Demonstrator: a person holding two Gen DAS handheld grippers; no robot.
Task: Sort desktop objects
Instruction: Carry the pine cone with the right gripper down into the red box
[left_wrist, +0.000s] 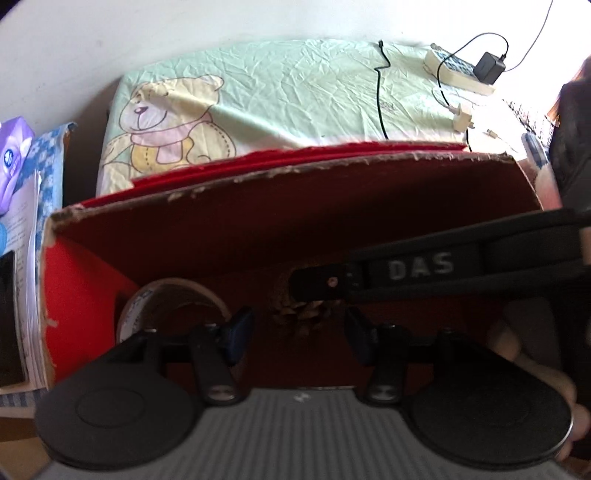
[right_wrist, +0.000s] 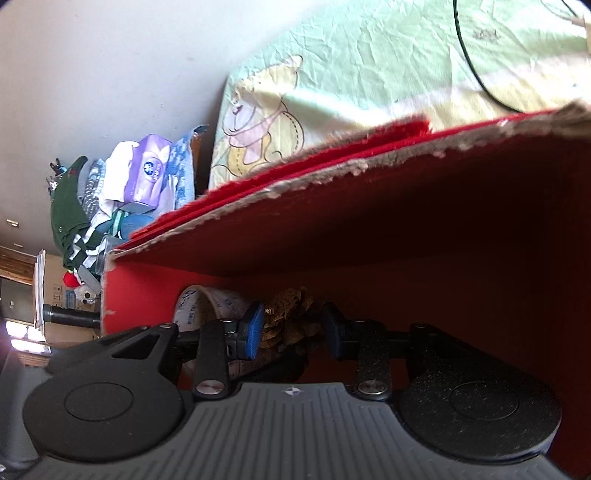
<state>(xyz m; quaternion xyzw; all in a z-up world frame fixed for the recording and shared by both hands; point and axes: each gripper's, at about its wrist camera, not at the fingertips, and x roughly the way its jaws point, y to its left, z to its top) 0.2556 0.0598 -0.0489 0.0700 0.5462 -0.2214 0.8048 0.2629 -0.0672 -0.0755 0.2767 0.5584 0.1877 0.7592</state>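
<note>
Box: red cardboard box (left_wrist: 258, 221) with torn, frayed top edges; both grippers reach into it; it stands on a pale green sheet (left_wrist: 295, 81) printed with a teddy bear (left_wrist: 166, 122).
Left gripper: left gripper (left_wrist: 295, 328) low inside the box; blue-padded fingers (left_wrist: 236, 332) spread apart, nothing between them; a hand (left_wrist: 535, 369) shows at the lower right of this view.
Right gripper: right gripper (right_wrist: 293, 328) inside the box too; in the left wrist view its black finger (left_wrist: 321, 282), marked DAS, enters from the right; fingers set on either side of the pine cone, the left pad (right_wrist: 253, 332) touching it; the dark right side is hard to read, so a firm pinch cannot be told.
Pine cone: brown pine cone (right_wrist: 291, 317) at the box floor near the far wall; seen just under the other gripper's tip in the left wrist view (left_wrist: 303, 314).
Tape roll: roll of tape (left_wrist: 173, 306) standing on edge in the box's left corner, just beside the pine cone.
Sheet, far end: black cable (left_wrist: 380, 99); white power strip (left_wrist: 458, 72) with a black adapter (left_wrist: 489, 68) plugged in.
Left of box: purple tissue pack (right_wrist: 146, 173) amid piled clothes (right_wrist: 70, 210) and papers.
</note>
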